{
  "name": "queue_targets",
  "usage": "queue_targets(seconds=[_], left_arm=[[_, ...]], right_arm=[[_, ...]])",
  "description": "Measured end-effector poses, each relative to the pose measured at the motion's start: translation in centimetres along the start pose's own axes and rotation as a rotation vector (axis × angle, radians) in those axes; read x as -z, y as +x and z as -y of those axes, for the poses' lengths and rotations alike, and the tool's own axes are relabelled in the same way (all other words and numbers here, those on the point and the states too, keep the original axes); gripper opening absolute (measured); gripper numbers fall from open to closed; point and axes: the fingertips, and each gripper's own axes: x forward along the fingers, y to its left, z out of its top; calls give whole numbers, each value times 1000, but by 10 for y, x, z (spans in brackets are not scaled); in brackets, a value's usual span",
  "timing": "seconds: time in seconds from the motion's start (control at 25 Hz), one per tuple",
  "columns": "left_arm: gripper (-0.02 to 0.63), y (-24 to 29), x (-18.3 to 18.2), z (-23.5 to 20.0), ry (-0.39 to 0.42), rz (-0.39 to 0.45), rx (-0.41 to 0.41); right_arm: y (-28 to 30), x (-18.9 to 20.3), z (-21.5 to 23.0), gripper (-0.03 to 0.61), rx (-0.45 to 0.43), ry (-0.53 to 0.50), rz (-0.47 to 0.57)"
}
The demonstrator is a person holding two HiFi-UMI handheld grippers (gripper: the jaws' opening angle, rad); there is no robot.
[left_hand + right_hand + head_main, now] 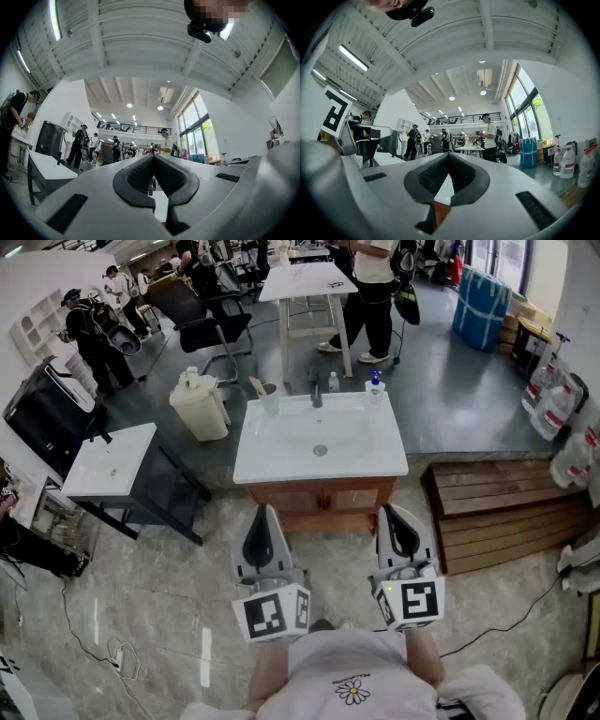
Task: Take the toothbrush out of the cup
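Left gripper (265, 512): held at 6 o'clock of the basin, jaws pressed together, nothing gripped.
Right gripper (390, 512): held beside it at 5 o'clock, jaws likewise closed on nothing.
Basin (281, 460): white, mounted on a wooden cabinet (319, 498).
Cup (270, 401): stood upright on the basin's 11 o'clock corner.
Toothbrush (257, 386): kept in the cup, leaned toward 10 o'clock, well apart from both grippers.
Bottles: a small bottle (333, 382) and a blue-capped bottle (375, 383) are set at the rim's 12 to 1 o'clock.
Bin (200, 407): cream, placed at the cup's 9 o'clock; pale contents cannot be identified.
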Motion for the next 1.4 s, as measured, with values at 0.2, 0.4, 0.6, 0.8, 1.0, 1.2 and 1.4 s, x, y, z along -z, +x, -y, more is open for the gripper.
queue_targets(seconds=[0.2,0.4,0.6,0.8,1.0,1.2,1.4], left_arm=[[12,2,2,-4,-2,-3,-20],[12,4,1,-3,0,-2,-23],[12,9,4,1,-4,-8,-17],[12,11,5,6,0,-14,-5],[12,9,11,2,5,-27,-20],[12,18,30,-5,-8,-73,-41],[12,44,42,-4,-16,-70,-35]], right_arm=[[3,3,-2,12,-23,-21,-15],[4,6,-3,12,-62,42,-22],[6,5,4,12,-61,74,-10],[5,6,9,12,-53,87,0],[7,18,8,12,-66,115,-25],[13,34,10,12,-74,142,-62],[30,43,23,12,-58,124,-69]])
